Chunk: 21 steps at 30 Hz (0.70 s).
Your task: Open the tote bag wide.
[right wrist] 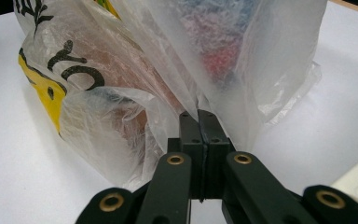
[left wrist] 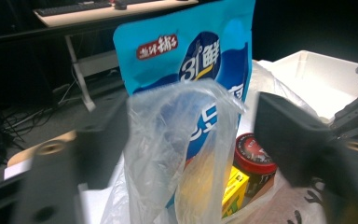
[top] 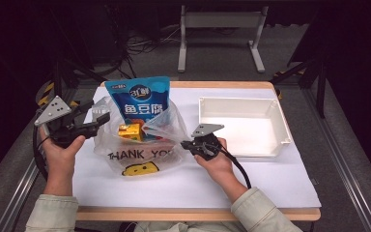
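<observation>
One plastic bag (top: 140,147) with blue pouch (top: 140,104) inside, right claw (right wrist: 199,114) pinching its edge, left claw (left wrist: 191,140) wide.

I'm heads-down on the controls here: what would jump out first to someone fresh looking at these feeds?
The tall blue snack pouch standing up out of the clear plastic "THANK YOU" carrier bag at the table's left-centre. The right gripper is clamped on the bag's edge, the left gripper open around its other handle; an empty white tray sits right.
</observation>
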Each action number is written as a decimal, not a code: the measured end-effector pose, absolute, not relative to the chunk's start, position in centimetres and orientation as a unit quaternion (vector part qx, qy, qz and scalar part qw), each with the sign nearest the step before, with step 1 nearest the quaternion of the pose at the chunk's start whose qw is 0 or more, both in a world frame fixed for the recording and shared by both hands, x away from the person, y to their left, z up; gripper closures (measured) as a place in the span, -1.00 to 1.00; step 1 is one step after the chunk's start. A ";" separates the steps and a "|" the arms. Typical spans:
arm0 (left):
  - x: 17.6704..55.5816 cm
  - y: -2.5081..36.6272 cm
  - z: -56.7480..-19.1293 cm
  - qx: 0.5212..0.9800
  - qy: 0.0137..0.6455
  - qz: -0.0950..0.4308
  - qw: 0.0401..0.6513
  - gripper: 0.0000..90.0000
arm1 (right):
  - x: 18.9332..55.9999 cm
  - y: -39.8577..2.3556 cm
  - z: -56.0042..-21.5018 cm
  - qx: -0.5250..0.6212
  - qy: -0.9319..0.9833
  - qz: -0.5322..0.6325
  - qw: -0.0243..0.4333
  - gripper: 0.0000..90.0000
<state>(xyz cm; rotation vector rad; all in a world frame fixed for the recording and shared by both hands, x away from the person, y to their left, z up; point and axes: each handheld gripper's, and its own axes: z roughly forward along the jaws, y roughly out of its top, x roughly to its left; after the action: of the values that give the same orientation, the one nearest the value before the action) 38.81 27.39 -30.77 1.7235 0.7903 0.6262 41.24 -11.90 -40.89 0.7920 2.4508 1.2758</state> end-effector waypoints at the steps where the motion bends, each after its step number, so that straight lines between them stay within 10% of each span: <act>1: 38.8 27.4 -30.8 0.726 0.333 0.264 0.542 0.01 | 41.2 -11.9 -40.9 0.273 0.845 0.440 0.133 1.00; 8: 38.8 28.2 -32.0 0.721 0.353 0.248 0.542 0.88 | 41.2 -12.0 -40.9 0.272 0.845 0.441 0.133 1.00; 21: 39.3 28.6 -35.8 0.744 0.384 0.219 0.502 0.96 | 41.2 -12.0 -40.9 0.272 0.846 0.440 0.130 1.00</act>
<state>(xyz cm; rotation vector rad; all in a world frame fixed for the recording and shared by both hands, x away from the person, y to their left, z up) 39.29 28.62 -35.79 1.7980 0.9271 0.5289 41.22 -11.98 -40.94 0.7902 2.4573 1.2779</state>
